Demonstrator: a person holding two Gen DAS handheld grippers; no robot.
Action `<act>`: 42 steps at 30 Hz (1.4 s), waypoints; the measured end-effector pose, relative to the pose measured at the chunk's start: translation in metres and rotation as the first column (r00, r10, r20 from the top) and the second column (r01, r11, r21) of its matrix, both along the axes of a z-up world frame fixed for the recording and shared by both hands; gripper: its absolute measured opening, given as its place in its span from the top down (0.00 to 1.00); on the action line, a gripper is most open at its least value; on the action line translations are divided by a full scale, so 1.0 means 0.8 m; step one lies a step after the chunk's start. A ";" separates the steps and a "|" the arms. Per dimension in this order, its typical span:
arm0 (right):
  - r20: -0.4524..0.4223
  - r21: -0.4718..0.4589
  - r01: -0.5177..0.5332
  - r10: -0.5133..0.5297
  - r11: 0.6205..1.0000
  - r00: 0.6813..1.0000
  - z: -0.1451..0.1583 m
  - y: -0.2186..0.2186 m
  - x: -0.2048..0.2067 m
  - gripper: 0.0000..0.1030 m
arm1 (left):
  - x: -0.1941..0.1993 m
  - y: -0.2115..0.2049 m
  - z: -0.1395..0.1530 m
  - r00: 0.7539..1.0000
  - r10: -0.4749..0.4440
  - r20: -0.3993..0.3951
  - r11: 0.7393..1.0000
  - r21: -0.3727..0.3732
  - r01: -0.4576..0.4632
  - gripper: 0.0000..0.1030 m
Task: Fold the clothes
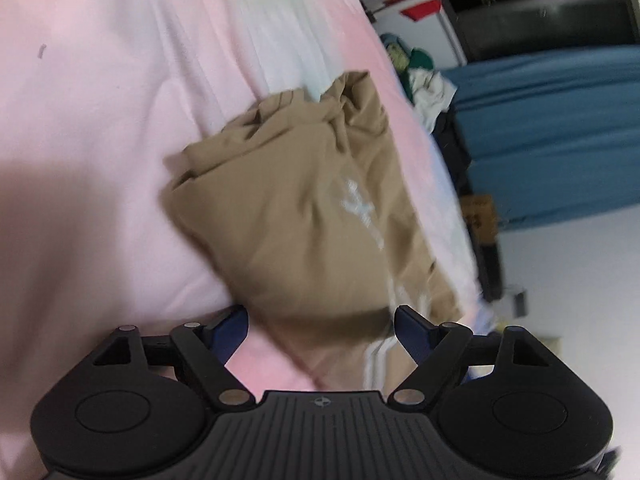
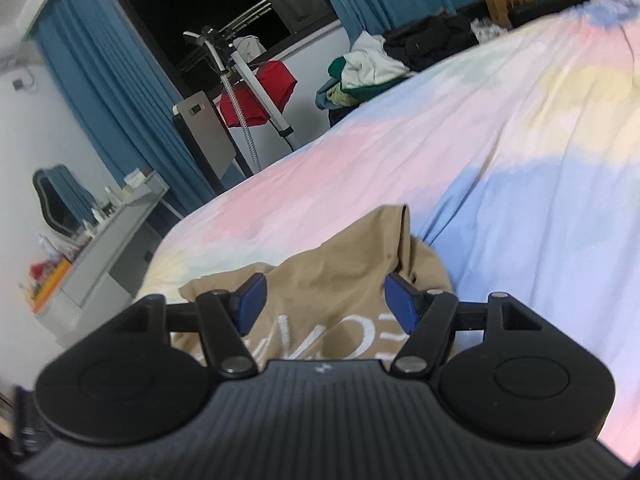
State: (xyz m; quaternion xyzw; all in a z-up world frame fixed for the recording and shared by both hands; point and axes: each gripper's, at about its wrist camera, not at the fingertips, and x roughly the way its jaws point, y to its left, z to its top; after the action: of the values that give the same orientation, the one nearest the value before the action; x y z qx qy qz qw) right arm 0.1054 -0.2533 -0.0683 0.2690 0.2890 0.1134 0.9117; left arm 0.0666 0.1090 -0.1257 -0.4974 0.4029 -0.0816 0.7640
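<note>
A tan cotton garment with white lettering (image 1: 296,208) lies bundled in a rough fold on the bed with a pastel pink, blue and yellow cover (image 1: 100,120). The left gripper (image 1: 320,320) is above the near edge of the garment, its blue-padded fingers (image 1: 228,326) spread wide with nothing held. The right gripper (image 2: 324,300) is likewise spread wide and empty, over the lettered part of the garment (image 2: 328,280). Beyond the bed are a pile of mixed clothes (image 2: 364,68), blue pleated curtains (image 2: 116,92) and a red cloth on a metal stand (image 2: 260,92).
</note>
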 end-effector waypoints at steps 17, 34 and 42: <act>-0.178 0.679 -0.100 0.295 0.727 0.939 -0.063 0.016 -0.022 0.34 | 0.019 -0.001 0.010 0.994 0.066 0.086 0.995 0.069 -0.072 0.69; -0.423 0.767 0.300 0.096 0.568 0.901 -0.148 -0.019 -0.026 0.22 | 0.008 0.011 0.038 0.976 0.103 0.189 0.991 -0.098 -0.086 0.75; -0.393 0.693 0.326 -0.042 0.643 0.919 -0.138 -0.022 -0.028 0.41 | 0.010 0.014 0.033 0.978 0.104 0.182 0.990 -0.111 -0.085 0.75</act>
State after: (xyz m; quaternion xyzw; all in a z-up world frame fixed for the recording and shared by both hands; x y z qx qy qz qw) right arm 0.0833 -0.2708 -0.1783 0.6621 0.3409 0.0782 0.6628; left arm 0.0743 0.1200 -0.0990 -0.5448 0.3002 -0.1123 0.7749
